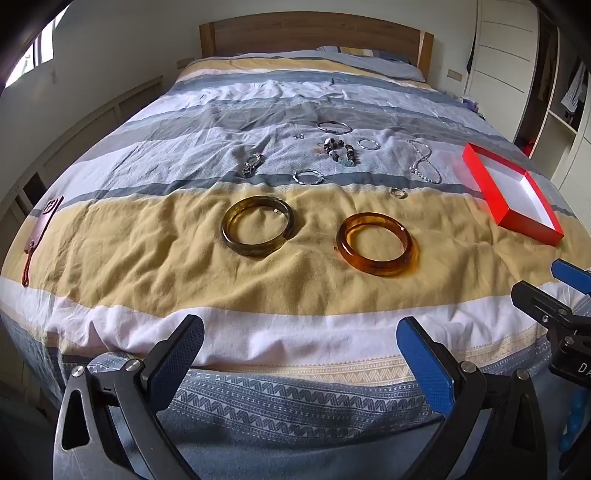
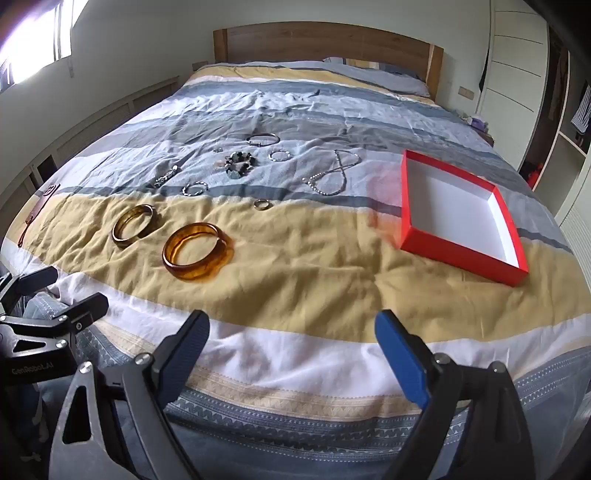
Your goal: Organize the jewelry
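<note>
Both grippers, left [image 1: 300,354] and right [image 2: 291,350], gape empty; red box [image 2: 406,206] interior (seemingly bare) shows rightward only.

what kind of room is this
Most likely a home bedroom: a made bed with a striped duvet, a wooden headboard, and a white wardrobe along the right wall. Jewelry lies spread on the duvet.

On the bed [image 1: 110,258] before me, two bangles lie side by side nearest my edge: one bangle [image 1: 258,225] to the left, the other bangle [image 1: 376,244] to its right and slightly nearer. Behind them, small rings, a beaded bracelet [image 1: 338,149] and a watch [image 1: 253,164] lie scattered. The necklace [image 1: 424,162] lies right of that cluster, and the open box [image 2: 406,206] farther right. The headboard [image 1: 314,31] stands behind everything.
</note>
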Demonstrator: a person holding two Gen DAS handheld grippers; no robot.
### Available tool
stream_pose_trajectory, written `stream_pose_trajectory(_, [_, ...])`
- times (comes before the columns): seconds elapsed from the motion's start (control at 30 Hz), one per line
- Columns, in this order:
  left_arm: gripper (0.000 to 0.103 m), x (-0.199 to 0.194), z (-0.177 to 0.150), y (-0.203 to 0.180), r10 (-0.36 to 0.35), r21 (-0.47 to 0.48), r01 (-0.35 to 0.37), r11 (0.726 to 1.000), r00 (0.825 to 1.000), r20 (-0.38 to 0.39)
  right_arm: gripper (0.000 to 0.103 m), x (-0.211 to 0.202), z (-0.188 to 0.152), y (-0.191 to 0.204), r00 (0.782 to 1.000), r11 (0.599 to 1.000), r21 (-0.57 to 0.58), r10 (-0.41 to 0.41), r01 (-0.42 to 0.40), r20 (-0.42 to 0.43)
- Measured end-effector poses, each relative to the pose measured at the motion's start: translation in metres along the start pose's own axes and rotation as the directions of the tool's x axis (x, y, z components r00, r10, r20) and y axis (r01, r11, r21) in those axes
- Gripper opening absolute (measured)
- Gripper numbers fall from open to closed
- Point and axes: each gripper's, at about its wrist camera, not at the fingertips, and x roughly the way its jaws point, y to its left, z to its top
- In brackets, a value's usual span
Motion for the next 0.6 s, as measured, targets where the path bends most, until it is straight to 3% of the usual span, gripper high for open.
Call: stream_pose_trajectory(0.6, [0.102,0.0048,-0.0041,-0.0001,-0.005,-0.009,0.005,1.0,1.0,-0.021,0.091,0.0035,-0.0022,0.0003,1.0,1.0,0.009,0.013,-0.013,-0.027])
